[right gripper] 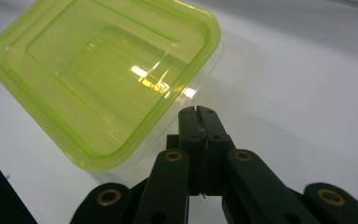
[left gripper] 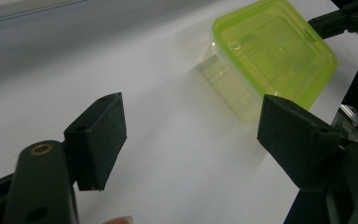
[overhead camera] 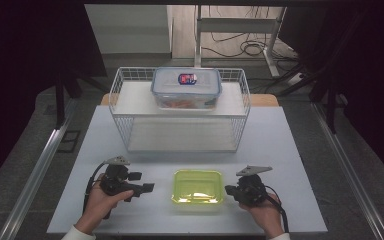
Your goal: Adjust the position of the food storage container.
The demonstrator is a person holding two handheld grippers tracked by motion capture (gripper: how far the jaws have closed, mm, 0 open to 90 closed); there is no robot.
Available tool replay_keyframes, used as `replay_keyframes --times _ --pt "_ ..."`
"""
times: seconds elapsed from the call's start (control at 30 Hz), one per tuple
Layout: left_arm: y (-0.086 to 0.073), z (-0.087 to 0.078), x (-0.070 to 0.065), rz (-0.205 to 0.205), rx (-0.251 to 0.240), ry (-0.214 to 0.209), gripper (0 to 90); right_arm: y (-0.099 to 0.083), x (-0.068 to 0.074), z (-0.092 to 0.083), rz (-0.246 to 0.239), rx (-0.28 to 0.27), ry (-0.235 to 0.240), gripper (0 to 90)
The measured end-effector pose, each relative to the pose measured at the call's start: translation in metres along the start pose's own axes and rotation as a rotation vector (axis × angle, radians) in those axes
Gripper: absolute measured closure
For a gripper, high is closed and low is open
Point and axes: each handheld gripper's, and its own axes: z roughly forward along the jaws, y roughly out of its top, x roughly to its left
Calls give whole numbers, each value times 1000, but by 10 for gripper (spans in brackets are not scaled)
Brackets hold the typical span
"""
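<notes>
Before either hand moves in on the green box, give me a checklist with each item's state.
1. Left tool open wide enough for a grasp: ok, jaws stand apart with nothing between them.
2. Right tool open: not ok, jaws are pressed together.
3. Right tool close to the green lidded box: ok, its tip is beside the box's edge; contact cannot tell.
4. Green lid seated on the box: ok, it sits flat.
5. What is inside the box: cannot tell.
6. Wire basket and clear container out of the way: ok, farther back on the table.
</notes>
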Motion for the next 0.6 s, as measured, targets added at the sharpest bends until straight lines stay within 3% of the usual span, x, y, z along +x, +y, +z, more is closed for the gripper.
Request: replay_keyframes --times 0.2,0.6 --pt "0 -1 1 0 -3 0 233 6 12 13 -27 17 13 887" --pt "0 -2 2 -1 -4 -1 236 17 15 25 -38 6 27 887"
